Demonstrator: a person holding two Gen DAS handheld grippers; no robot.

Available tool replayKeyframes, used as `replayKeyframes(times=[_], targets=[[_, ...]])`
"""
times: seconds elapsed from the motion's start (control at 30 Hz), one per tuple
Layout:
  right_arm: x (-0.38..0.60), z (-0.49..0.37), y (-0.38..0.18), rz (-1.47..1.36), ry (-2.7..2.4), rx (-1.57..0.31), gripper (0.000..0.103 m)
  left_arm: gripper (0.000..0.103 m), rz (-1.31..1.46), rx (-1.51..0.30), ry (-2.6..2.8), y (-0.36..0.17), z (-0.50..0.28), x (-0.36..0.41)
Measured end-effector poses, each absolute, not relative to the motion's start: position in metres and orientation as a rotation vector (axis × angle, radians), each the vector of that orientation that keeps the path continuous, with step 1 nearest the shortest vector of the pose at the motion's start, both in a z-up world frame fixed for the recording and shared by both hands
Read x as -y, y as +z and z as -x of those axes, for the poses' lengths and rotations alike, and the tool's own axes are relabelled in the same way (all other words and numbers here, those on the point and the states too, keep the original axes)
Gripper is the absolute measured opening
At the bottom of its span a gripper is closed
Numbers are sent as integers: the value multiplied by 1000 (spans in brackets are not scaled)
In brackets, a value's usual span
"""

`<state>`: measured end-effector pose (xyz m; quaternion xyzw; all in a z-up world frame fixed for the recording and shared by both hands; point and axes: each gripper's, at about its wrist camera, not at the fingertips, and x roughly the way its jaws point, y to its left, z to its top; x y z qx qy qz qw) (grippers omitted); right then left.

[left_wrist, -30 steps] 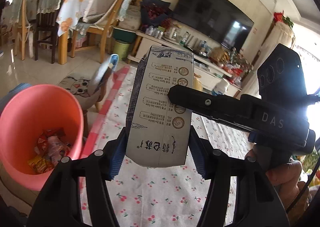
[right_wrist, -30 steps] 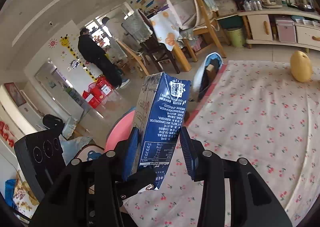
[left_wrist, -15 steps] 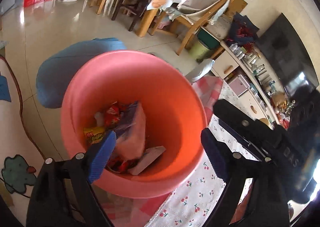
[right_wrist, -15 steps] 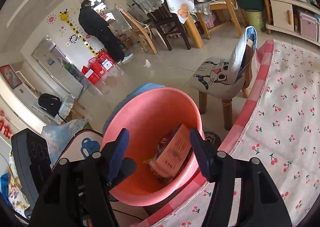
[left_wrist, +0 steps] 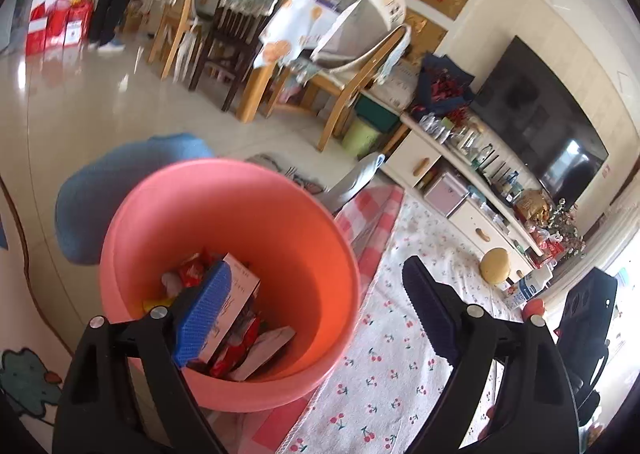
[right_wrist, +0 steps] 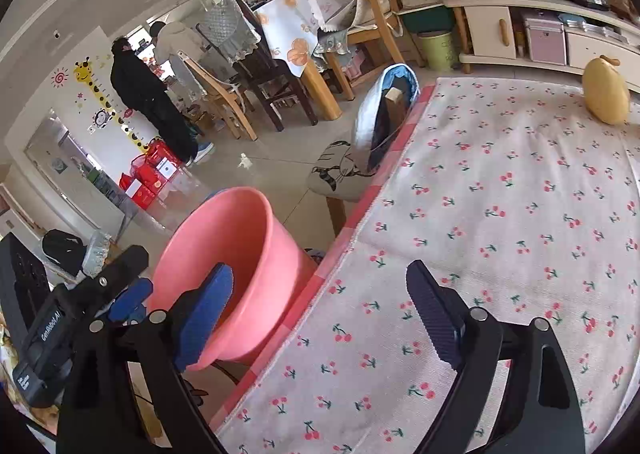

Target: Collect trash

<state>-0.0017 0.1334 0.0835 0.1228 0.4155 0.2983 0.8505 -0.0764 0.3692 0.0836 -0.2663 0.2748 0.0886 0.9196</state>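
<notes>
- Both grippers hang empty, jaws just opened wide, nothing between the pads.
- The left gripper hovers at the rim of the pink bucket; the carton lies inside, on the wrappers.
- The right gripper straddles the edge of the cherry-print cloth, bucket to its left.
- Farther out there's a small milk carton near the yellow round thing, upright, far along the cloth.
- I'd say the right hand is nearer; it's ahead and rightward of both.
</notes>
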Motion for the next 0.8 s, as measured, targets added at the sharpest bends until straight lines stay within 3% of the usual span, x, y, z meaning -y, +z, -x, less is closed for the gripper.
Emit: replayKeyframes(times=[0.33,0.8], targets=[[-63,43,95,-186,468,-793,90,99,419,-412,174,114,94,-332],[32,99,99,-106,248,-688,90,99,145,-465,119,130,103,-233]])
